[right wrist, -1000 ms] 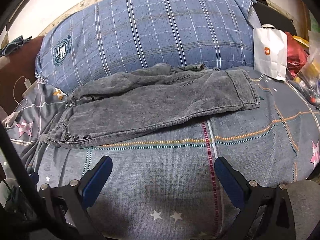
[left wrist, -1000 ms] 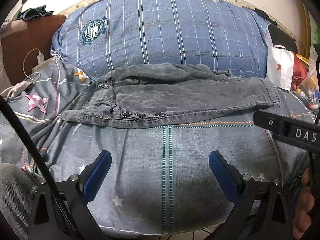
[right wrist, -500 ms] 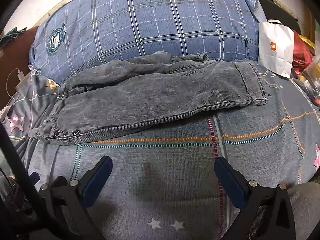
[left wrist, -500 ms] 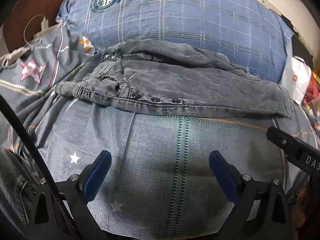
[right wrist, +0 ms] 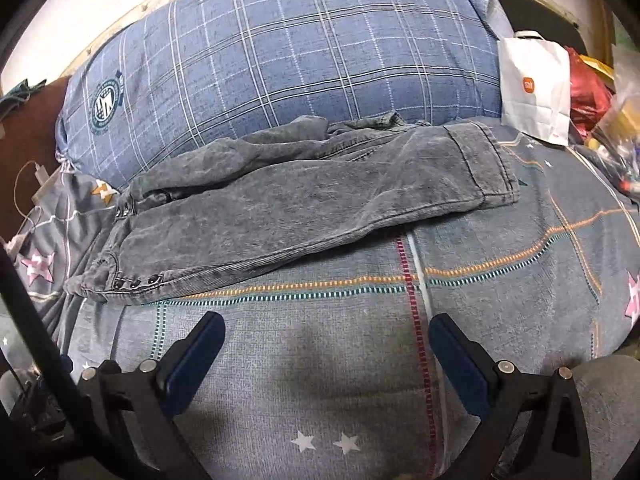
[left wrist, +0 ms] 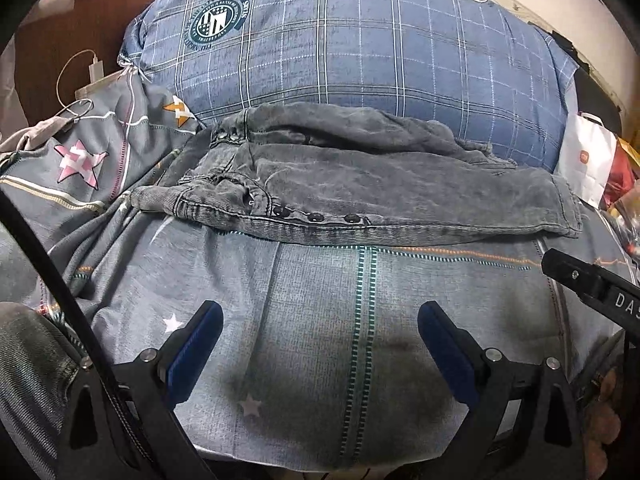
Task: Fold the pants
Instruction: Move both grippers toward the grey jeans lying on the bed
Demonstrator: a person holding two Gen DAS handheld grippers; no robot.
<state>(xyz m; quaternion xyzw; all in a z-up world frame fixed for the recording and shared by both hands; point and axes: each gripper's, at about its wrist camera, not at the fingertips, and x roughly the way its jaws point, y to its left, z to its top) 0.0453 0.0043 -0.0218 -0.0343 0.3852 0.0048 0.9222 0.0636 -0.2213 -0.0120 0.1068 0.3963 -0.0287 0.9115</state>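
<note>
Grey washed denim pants (left wrist: pixel 360 184) (right wrist: pixel 304 196) lie across the bed, folded lengthwise with one leg on the other. The waistband with its dark snap buttons is at the left and the leg hems at the right. My left gripper (left wrist: pixel 320 332) hovers open over the bedsheet, short of the pants' near edge below the buttons. My right gripper (right wrist: pixel 326 344) is open too, above the sheet in front of the pants' middle. Neither holds anything. The black body of the right gripper (left wrist: pixel 592 288) shows at the right edge of the left wrist view.
A big blue plaid pillow (left wrist: pixel 360 40) (right wrist: pixel 300 52) stands behind the pants. The grey star-patterned bedsheet (left wrist: pixel 320 300) (right wrist: pixel 500 260) covers the bed. A white paper bag (right wrist: pixel 536 88) and red clutter sit at the right. A white charger with cable (left wrist: pixel 96 70) lies at the left.
The left wrist view has tilted back up after dipping toward the waistband. The right gripper has drawn closer to the pants. Both stay open; the pants have not moved.
</note>
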